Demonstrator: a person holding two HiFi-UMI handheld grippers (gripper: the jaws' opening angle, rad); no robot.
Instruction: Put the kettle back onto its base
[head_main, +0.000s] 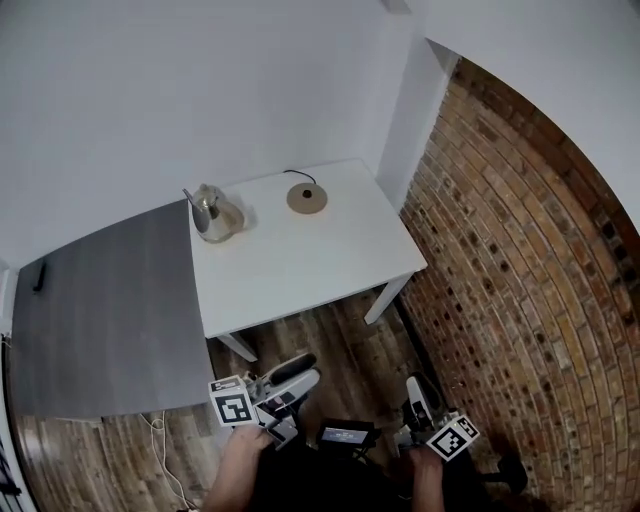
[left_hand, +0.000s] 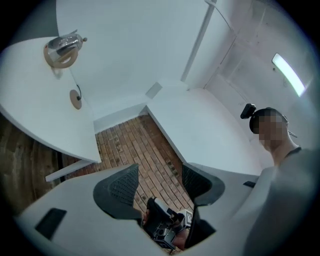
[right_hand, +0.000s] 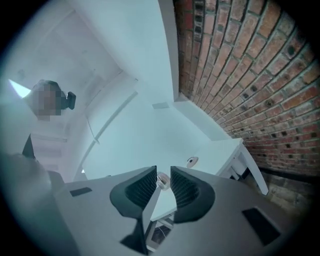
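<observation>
The metal kettle (head_main: 213, 213) stands near the left edge of the white table (head_main: 320, 265), apart from its round base (head_main: 307, 198), which lies further right with its cord running to the wall. Both grippers hang low over the floor, well short of the table. My left gripper (head_main: 303, 372) is open wide with nothing between its jaws; in the left gripper view the kettle (left_hand: 62, 49) and base (left_hand: 75, 98) sit far off at upper left. My right gripper (head_main: 416, 392) shows a narrow empty gap, through which the distant kettle (right_hand: 162, 181) appears, with the base (right_hand: 192, 161) to its right.
A grey table (head_main: 100, 310) adjoins the white one on the left, with a small black object (head_main: 40, 275) on it. A brick wall (head_main: 520, 250) runs along the right, and a white pillar (head_main: 410, 110) stands behind the table's corner. A cable (head_main: 165, 440) lies on the wooden floor.
</observation>
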